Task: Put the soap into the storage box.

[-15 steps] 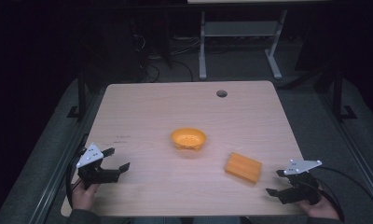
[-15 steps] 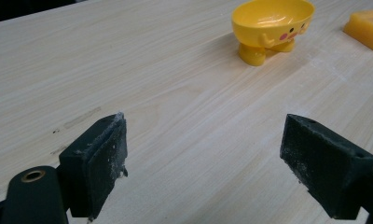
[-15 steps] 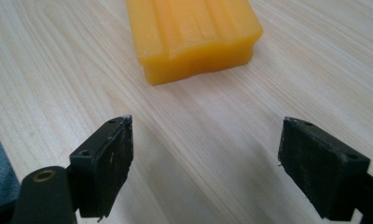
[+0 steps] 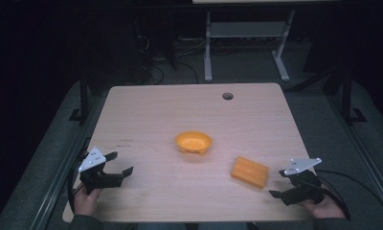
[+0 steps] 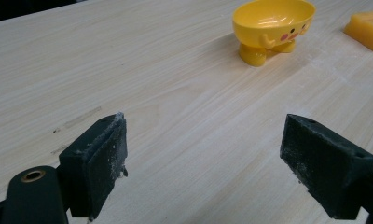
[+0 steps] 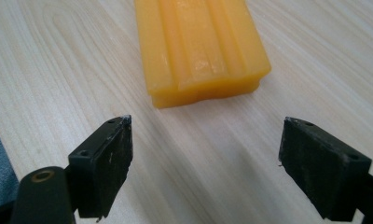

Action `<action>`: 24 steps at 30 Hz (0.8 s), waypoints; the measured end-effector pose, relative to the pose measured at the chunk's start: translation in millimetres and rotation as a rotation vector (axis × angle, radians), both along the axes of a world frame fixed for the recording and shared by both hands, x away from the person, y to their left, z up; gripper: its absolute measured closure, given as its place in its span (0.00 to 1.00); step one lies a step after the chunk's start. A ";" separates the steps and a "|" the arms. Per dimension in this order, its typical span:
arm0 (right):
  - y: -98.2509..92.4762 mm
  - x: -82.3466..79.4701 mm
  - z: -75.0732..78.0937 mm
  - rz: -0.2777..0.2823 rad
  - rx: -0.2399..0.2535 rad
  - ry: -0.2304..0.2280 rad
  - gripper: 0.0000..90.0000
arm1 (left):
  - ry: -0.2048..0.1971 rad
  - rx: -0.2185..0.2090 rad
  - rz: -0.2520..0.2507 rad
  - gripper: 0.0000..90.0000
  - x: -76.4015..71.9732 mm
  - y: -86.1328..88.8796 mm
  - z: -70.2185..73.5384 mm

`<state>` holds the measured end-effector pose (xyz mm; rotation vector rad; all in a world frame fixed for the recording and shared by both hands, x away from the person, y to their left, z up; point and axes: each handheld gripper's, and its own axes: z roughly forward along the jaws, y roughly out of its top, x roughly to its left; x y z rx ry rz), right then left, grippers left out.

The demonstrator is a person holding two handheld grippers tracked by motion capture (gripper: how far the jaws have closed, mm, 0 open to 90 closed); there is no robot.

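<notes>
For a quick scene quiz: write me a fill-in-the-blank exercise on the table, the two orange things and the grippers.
1. The right gripper faces the orange block with its jaws ____.
2. The bowl stands on two small ____.
3. In the high view, the bowl lies to the ____ of the block.
4. The left gripper holds ____.

Missing words: open; feet; left; nothing

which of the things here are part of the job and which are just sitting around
In the job:
- orange block, right in front of the open right gripper
- yellow bowl, ahead of the open left gripper

Just there:
- wooden table with its round hole
- grey metal stand on the floor behind the table
</notes>
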<state>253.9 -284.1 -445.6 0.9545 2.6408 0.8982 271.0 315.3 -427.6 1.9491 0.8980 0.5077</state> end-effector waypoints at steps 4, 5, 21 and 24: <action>2.5 4.9 5.6 0.005 -0.002 0.006 0.19 | 0.000 -0.001 0.001 0.16 0.0 0.6 0.2; 4.4 7.9 9.0 0.007 -0.007 0.005 0.19 | 0.002 0.002 0.001 0.16 0.1 1.1 0.4; 33.1 31.6 23.0 0.072 -0.040 0.009 0.17 | -0.004 -0.011 0.002 0.16 0.7 1.7 0.5; 38.5 35.0 25.4 0.084 -0.045 0.015 0.17 | -0.008 -0.008 -0.001 0.16 0.7 1.9 0.8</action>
